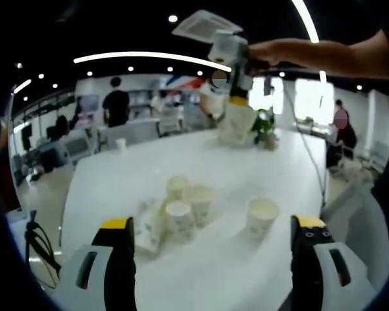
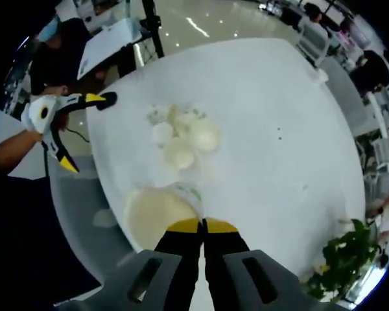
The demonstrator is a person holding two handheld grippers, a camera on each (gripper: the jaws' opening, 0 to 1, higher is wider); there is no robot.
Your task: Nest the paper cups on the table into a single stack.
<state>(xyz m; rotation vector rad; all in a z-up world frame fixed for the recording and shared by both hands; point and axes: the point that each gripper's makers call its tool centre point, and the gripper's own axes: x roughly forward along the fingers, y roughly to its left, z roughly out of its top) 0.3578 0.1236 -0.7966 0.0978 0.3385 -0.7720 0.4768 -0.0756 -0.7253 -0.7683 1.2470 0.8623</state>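
The paper cups [image 1: 181, 208] are pale cream, tapered, with thin rolled rims and a faint green print on their sides. In the left gripper view they cluster at lower centre on the glossy white table [image 1: 272, 162]; one lies tipped on its side, and a single cup [image 1: 261, 217] stands apart to the right. The left gripper [image 1: 214, 249] has its yellow-tipped black jaws spread wide, holding nothing. At upper centre the right gripper [image 1: 236, 97] hangs above the table, clamped on a held cup [image 1: 236, 123]. In the right gripper view that cup [image 2: 157, 214] shows its round open mouth at lower left, its rim pinched between the closed jaws of the right gripper [image 2: 203, 225].
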